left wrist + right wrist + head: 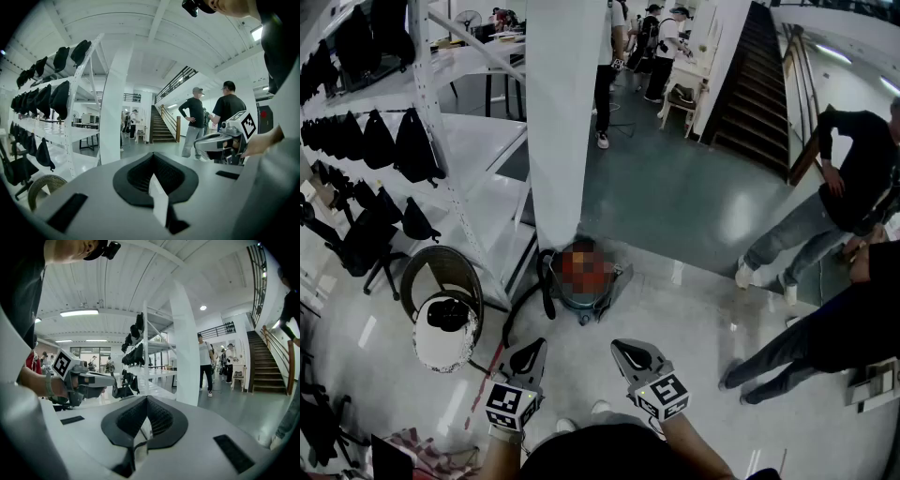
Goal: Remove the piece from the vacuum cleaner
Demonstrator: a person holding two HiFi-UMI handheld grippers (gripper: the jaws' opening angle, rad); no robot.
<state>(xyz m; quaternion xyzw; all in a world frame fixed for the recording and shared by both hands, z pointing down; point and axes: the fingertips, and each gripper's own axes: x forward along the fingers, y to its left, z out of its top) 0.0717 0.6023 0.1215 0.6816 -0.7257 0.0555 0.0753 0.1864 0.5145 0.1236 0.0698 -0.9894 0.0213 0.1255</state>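
Observation:
The vacuum cleaner (592, 298) is a squat grey-green canister on the floor at the foot of a white pillar (564, 122); a mosaic patch covers its top. Its black hose (517, 305) loops off to the left. Both grippers hang side by side above the floor, short of the canister and apart from it. My left gripper (532, 346) (152, 157) is shut with nothing in it. My right gripper (622, 347) (146, 401) is likewise shut and empty. Each gripper view shows the other gripper beside it, not the vacuum.
A white shelving rack (441, 103) hung with black bags runs along the left. A round wicker chair (441, 269) and a white round object (445, 333) sit left of the hose. Two people (853, 187) (825, 337) stand at the right. Stairs (759, 75) rise behind.

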